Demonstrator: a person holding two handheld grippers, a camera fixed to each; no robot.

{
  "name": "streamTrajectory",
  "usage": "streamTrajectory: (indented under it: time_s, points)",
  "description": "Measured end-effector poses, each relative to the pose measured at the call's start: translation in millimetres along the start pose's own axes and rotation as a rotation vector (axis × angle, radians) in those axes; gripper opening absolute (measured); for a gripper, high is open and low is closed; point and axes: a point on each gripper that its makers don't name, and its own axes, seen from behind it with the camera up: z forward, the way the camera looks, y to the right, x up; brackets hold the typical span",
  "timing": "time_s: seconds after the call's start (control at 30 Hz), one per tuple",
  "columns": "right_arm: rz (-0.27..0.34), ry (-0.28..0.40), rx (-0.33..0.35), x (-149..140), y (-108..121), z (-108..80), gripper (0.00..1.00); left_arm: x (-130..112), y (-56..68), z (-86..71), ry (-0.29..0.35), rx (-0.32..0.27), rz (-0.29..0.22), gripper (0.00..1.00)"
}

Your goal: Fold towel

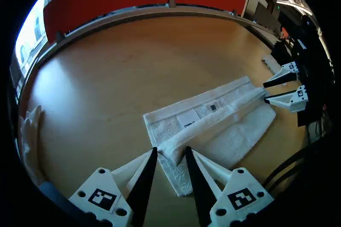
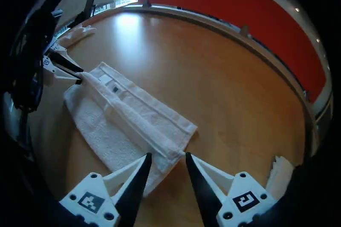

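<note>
The right hand-held gripper (image 2: pixel 167 156) pinches the near end of the white towel (image 2: pixel 128 116) lying on the wooden table (image 2: pixel 221 82).

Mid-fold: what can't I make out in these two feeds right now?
- Left gripper view: white object at the wooden table's edge, cut off by the picture's rim; unidentifiable.
- Both views: layers under the white terry towel's raised fold, hidden by the fold.
- Right gripper view: whatever holds the far left hand-held gripper, lost in shadow.
</note>
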Motion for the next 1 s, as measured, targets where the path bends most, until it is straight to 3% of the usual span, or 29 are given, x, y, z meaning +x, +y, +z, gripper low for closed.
streamTrajectory:
  time_s: [0.13, 0.43, 1.0]
  points:
    - [0.004, 0.002, -0.011, 0, 4, 0.1, 0.68, 1, -3.5, 0.7, 0.002, 0.008, 0.000, 0.60]
    - [-0.001, 0.007, -0.033, 5, 13, 2.9, 0.88, 6, -12.6, 3.9, 0.003, 0.035, 0.030, 0.61]
    - [0.012, 0.048, -0.090, 31, 41, 9.7, 0.89, 35, -28.7, 5.2, 0.038, 0.072, 0.051, 0.61]
